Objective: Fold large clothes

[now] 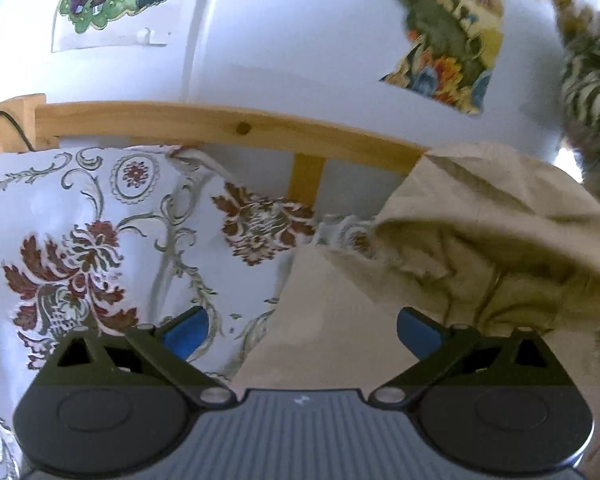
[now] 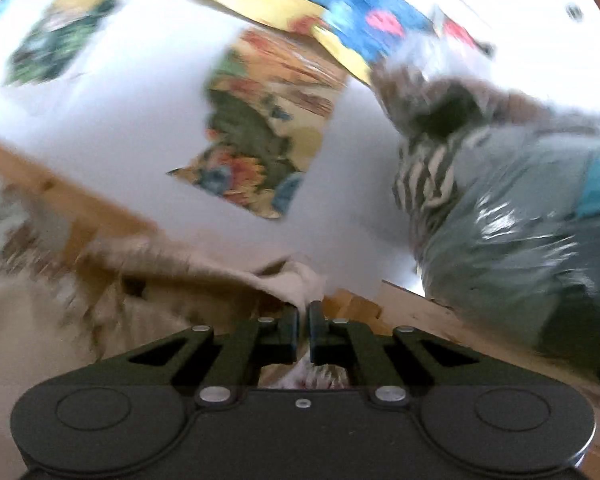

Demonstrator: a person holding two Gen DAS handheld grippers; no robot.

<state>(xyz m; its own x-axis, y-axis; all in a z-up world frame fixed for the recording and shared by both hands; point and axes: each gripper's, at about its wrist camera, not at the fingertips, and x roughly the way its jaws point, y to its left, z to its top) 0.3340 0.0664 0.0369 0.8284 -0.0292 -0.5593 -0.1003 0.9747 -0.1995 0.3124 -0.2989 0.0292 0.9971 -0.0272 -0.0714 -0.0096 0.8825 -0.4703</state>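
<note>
Up right, right gripper (image 2: 303, 322) pinches beige garment (image 2: 296, 280) edge.

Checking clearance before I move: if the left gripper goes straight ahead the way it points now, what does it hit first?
Probably the beige garment: its flat edge lies between the open left gripper fingers, though depth is unclear.

Left gripper (image 1: 302, 334): jaws wide apart, blue pads (image 1: 186, 334) visible, nothing between them.
Beige garment (image 1: 480, 240): crumpled at the right, one flat part reaching under the gripper.
Floral bedcover (image 1: 80, 248): lies under the garment, at the left.
Wooden rail (image 1: 220, 126): behind the bedcover.
Wall (image 1: 280, 40): white, with colourful pictures (image 1: 448, 36).
</note>
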